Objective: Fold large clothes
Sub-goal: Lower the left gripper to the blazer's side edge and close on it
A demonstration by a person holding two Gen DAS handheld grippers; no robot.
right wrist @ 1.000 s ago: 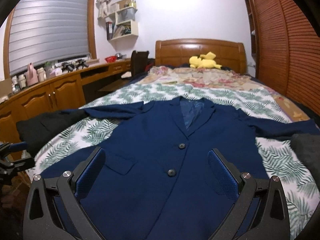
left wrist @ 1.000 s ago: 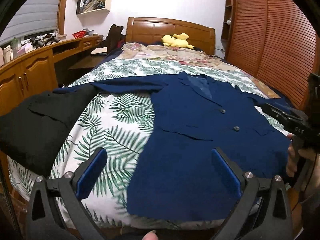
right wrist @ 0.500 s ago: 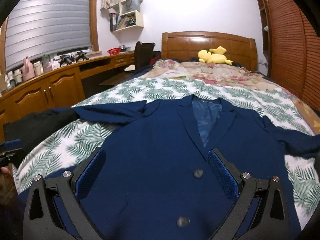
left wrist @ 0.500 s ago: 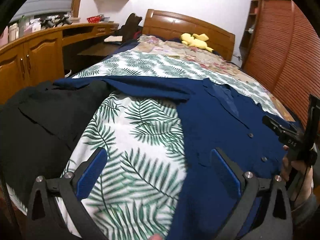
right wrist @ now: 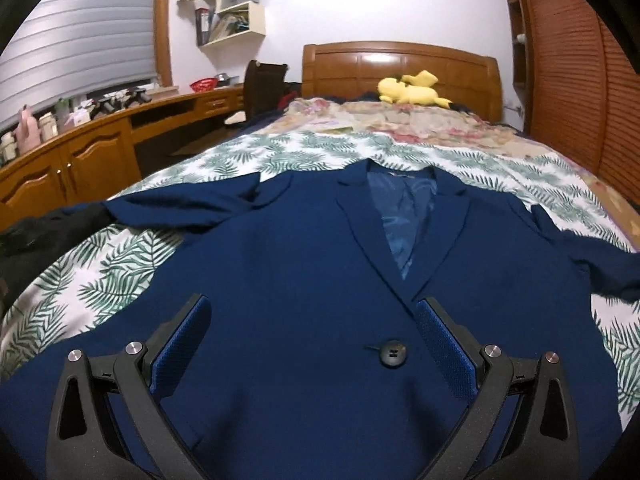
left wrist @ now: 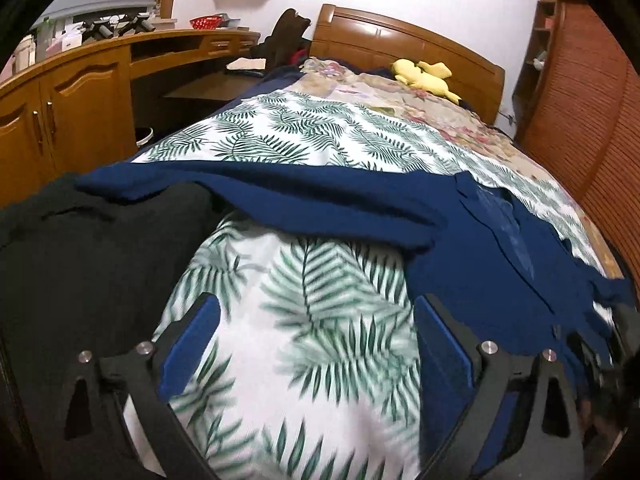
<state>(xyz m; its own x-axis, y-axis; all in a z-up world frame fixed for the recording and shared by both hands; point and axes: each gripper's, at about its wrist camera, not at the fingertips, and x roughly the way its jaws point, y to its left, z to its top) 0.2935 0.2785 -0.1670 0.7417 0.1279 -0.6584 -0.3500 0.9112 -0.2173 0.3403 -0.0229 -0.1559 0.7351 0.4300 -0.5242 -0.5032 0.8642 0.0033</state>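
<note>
This is a bedroom in a home. A bed with a wooden headboard fills the room, a yellow plush toy lies near the pillows, and a wooden desk with cupboards, wall shelves and a louvered wardrobe stand around it.

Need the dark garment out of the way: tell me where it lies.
Left wrist view: the black garment lies at the bed's left edge, beside the wooden cabinets, under the blue jacket sleeve's end.
</note>
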